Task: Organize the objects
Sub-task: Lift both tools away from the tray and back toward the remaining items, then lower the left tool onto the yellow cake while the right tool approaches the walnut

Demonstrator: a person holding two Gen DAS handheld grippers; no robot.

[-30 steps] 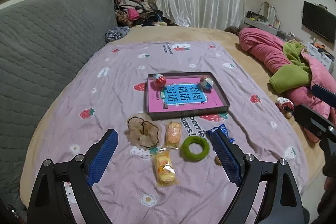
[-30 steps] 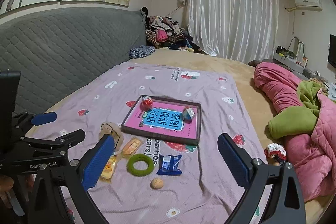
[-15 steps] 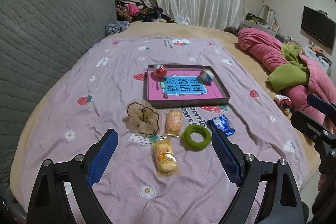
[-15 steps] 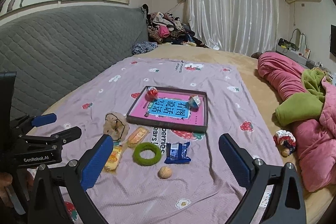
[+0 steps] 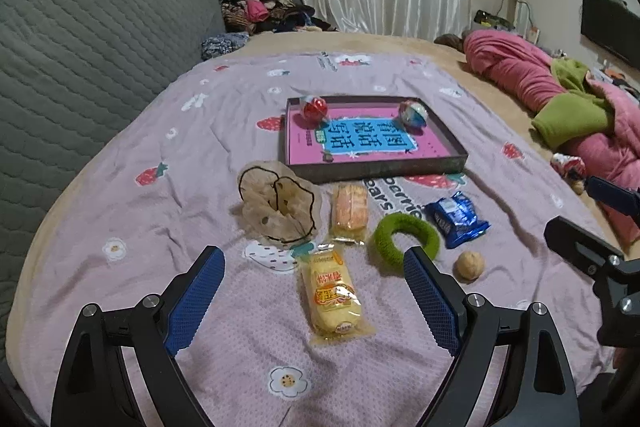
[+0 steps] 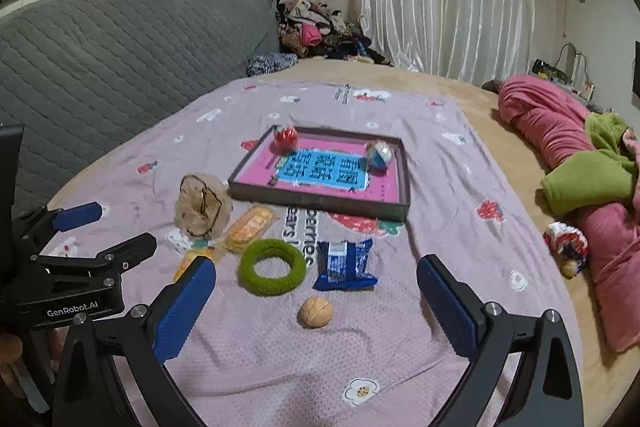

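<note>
A dark tray (image 5: 376, 169) with a pink bottom lies on the lilac sheet and holds a red ball (image 5: 314, 108) and a blue-white ball (image 5: 413, 113). In front of it lie a beige scrunchie (image 5: 276, 205), an orange snack pack (image 5: 350, 213), a yellow snack pack (image 5: 332, 293), a green ring (image 5: 405, 237), a blue packet (image 5: 456, 219) and a walnut (image 5: 469, 265). My left gripper (image 5: 312, 301) is open above the yellow pack. My right gripper (image 6: 316, 297) is open above the walnut (image 6: 315, 311), near the green ring (image 6: 272, 267) and blue packet (image 6: 346, 263).
A grey quilted headboard (image 5: 80, 75) runs along the left. Pink and green bedding (image 5: 568, 107) is heaped at the right, with a small patterned scrunchie (image 6: 568, 243) beside it. Clothes (image 6: 316, 31) are piled at the far end by the curtain.
Both grippers have moved down and closer to the items on the sheet. The walnut now shows in the left wrist view. Both stay open and empty.
</note>
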